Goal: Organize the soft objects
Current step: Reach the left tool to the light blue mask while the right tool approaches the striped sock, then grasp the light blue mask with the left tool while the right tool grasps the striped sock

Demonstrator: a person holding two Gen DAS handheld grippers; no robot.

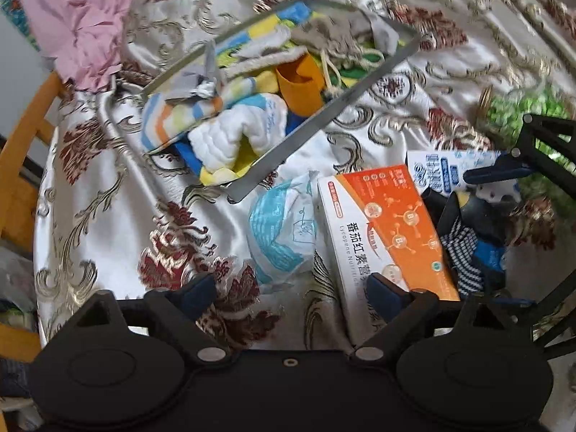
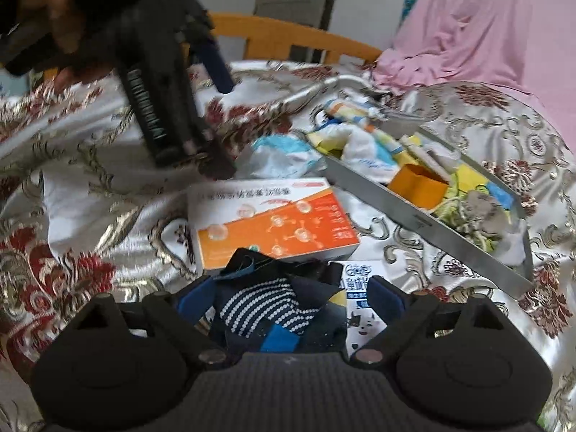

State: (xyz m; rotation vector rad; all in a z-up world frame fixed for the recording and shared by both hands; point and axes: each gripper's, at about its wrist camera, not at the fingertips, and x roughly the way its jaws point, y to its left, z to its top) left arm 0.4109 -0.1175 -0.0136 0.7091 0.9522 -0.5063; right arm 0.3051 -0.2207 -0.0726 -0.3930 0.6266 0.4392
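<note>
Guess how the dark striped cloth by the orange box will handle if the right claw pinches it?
The dark striped cloth lies crumpled in folds, so probably floppy: it should drape and trail. It looks thin, likely light. It overlaps the orange box, so lifting may nudge that.

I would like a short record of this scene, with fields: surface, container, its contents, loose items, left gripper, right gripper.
surface: patterned satin cloth
container: grey metal tray, lying on the cloth
contents: heaped soft cloths, among them a white towel and an orange piece
loose items: orange-and-white box; blue-and-white cloth beside it; dark striped sock; small white carton
left gripper: open, holding nothing, above the box and the blue-and-white cloth
right gripper: open, the sock between its fingers, not gripped
</note>
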